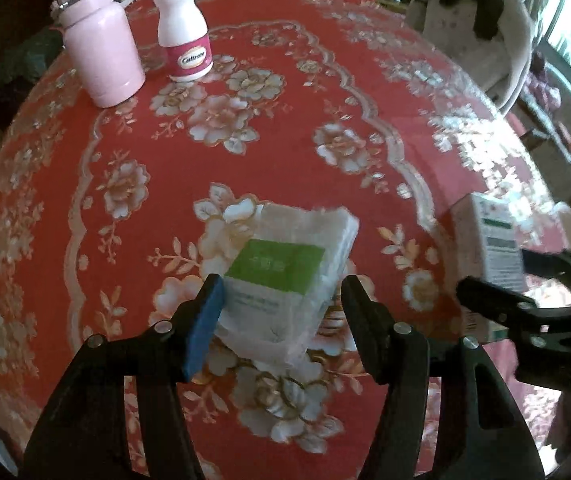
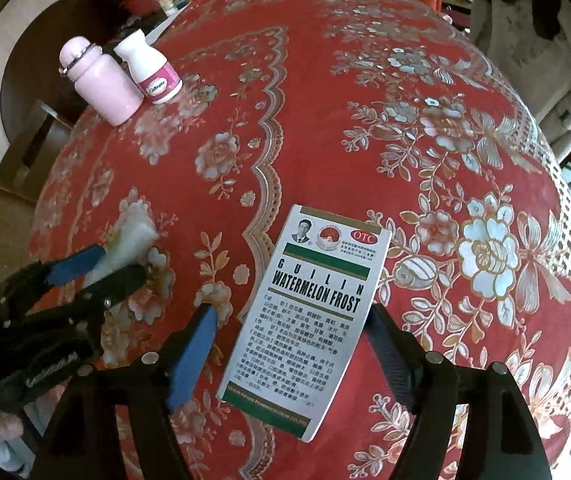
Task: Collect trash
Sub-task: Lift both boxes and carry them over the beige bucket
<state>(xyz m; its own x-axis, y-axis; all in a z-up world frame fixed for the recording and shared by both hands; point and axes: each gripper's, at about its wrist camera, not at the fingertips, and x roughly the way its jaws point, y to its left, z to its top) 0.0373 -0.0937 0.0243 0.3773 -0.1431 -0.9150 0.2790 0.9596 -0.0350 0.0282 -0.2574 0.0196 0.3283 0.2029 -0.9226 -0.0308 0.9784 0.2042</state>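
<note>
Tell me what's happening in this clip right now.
A person holds a tool in each hand over a red floral tablecloth. The left tool has its jaws either side of a tissue pack; whether they grip it is unclear. The right tool straddles a medicine box, jaws apart. Both items look ready to be collected. A pink flask and a Caltrate bottle stand upright at the far left.

Both grippers were held low and side by side, fingers pointing forward. The left gripper [image 1: 281,304] and right gripper [image 2: 293,332] each had 2 fingers spread apart (1 blue pad visible on each).
</note>
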